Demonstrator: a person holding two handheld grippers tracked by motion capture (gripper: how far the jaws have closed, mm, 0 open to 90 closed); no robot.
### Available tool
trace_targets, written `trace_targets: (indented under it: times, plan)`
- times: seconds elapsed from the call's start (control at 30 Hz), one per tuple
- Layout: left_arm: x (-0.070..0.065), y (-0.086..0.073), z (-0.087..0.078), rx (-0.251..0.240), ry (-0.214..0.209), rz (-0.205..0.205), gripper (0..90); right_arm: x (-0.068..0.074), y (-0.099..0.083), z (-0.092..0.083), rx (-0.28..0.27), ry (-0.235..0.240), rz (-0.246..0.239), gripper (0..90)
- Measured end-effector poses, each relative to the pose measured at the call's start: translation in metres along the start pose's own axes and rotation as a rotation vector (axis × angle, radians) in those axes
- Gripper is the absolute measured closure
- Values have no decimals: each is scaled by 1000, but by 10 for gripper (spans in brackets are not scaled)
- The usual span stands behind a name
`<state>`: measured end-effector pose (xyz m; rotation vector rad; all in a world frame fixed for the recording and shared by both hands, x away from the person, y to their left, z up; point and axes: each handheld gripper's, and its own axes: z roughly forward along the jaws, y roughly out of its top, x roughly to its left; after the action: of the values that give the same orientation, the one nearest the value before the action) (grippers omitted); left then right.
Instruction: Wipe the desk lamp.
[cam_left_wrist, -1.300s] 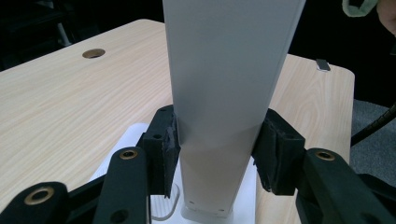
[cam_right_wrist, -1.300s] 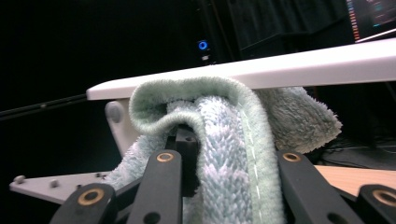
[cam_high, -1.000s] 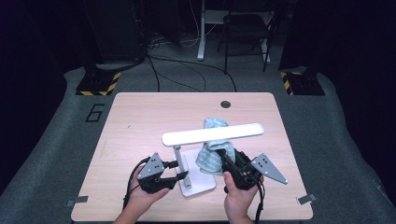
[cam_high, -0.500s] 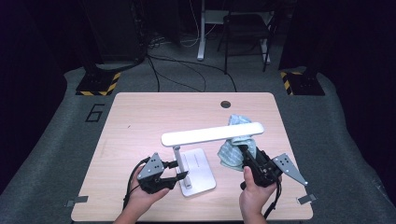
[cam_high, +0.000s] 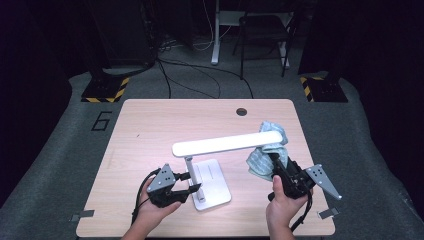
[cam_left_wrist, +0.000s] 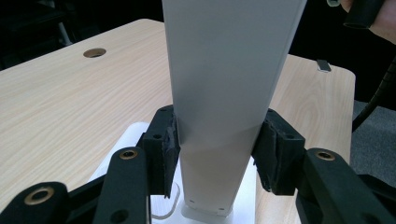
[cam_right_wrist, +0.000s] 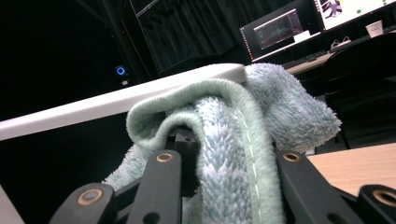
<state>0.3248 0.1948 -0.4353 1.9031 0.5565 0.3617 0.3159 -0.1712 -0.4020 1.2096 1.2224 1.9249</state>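
With the left gripper (cam_high: 192, 183) clamped on the lamp (cam_high: 227, 144) post, the right gripper (cam_high: 274, 161), gripping the cloth (cam_high: 260, 160), was best swept lightly toward 9 o'clock along the bar

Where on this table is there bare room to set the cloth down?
The far left of the table, from the lamp out to the cable hole, lies bare. So does the near strip between both hands. It is crowded around the lamp base and the cloth at the right.
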Motion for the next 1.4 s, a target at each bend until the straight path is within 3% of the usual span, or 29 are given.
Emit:
trace_targets:
  times: [0.23, 0.47, 0.83, 1.17, 1.3, 1.4]
  plan:
    - [1, 0, -1, 6, -11, -9, 531, -2, 0, 0, -4, -9, 0, 723]
    - [1, 0, -1, 7, -3, -10, 531, 15, -1, 4, 19, 29, -38, 723]
    - [0, 1, 2, 1, 11, -8, 531, 63, -14, 22, 84, 171, -108, 722]
    - [-2, 1, 4, -2, 14, -5, 531, 109, -24, 35, 140, 326, -136, 721]
    - [-3, 1, 5, 4, 11, -5, 531, 104, -22, 36, 144, 334, -105, 721]
    - [-2, 2, 4, 10, 6, -5, 531, 95, -19, 34, 140, 312, -113, 720]
